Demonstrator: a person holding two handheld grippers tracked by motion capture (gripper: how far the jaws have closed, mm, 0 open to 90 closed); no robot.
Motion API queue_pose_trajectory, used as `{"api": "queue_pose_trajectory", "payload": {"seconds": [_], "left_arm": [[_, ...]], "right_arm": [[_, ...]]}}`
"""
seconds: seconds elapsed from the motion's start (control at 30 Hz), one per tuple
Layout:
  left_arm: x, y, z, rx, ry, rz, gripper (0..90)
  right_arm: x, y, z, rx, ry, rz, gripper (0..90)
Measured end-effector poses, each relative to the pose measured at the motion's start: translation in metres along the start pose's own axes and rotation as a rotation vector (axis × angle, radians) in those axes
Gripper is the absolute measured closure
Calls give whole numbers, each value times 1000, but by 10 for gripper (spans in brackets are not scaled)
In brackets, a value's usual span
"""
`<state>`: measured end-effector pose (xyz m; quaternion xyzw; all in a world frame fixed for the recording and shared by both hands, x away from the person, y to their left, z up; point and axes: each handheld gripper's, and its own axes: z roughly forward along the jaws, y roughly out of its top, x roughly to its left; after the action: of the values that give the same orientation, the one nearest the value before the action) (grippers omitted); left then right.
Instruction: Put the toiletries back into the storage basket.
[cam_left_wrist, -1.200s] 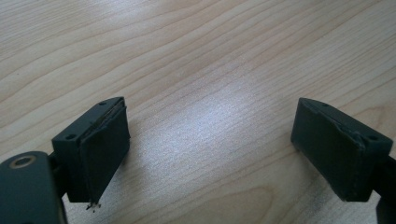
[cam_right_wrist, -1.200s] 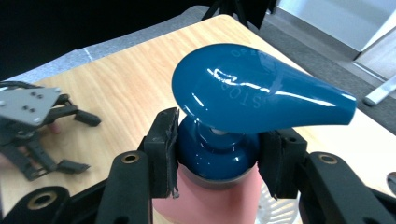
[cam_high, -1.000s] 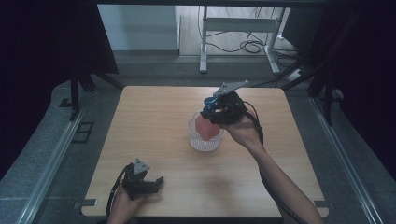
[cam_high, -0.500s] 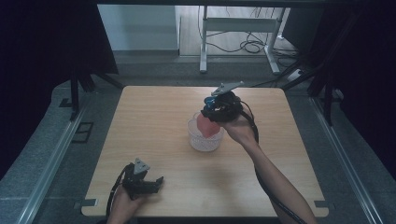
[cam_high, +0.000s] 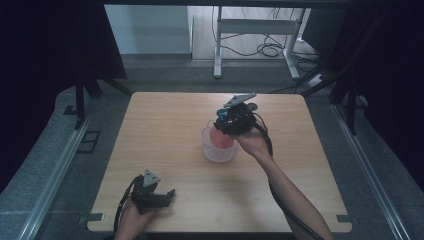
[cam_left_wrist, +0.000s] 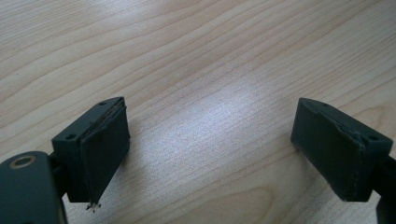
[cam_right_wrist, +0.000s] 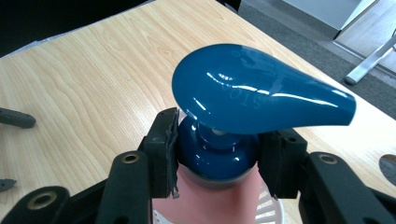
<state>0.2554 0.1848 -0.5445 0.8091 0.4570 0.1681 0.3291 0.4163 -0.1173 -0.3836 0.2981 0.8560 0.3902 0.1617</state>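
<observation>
Right gripper (cam_right_wrist: 217, 154): clamping the pink pump bottle (cam_right_wrist: 219, 186) at its blue collar, over the white basket (cam_high: 218, 150).
Left gripper (cam_left_wrist: 210, 149): resting wide open on the bench (cam_high: 165, 130).

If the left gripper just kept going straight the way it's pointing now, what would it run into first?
Most likely the bare wooden table. The left gripper has its jaws open with nothing between them, and it tilts down toward the tabletop, so it would probably meet the wood, though how far ahead is hard to judge.
</observation>
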Motion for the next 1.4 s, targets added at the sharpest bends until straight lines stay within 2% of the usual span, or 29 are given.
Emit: {"api": "queue_pose_trajectory", "payload": {"seconds": [0.93, 1.2, 1.27, 1.4], "left_arm": [[0, 0, 0, 1, -2, 3, 113], [0, 0, 0, 1, -1, 3, 113], [0, 0, 0, 1, -1, 3, 113], [0, 0, 0, -1, -1, 1, 113]], "right_arm": [[-1, -31, 37, 22, 31, 37, 526], [-9, -37, 36, 1, 57, 81, 516], [-10, -38, 36, 3, 68, 93, 491], [-8, -38, 35, 9, 65, 89, 462]]}}
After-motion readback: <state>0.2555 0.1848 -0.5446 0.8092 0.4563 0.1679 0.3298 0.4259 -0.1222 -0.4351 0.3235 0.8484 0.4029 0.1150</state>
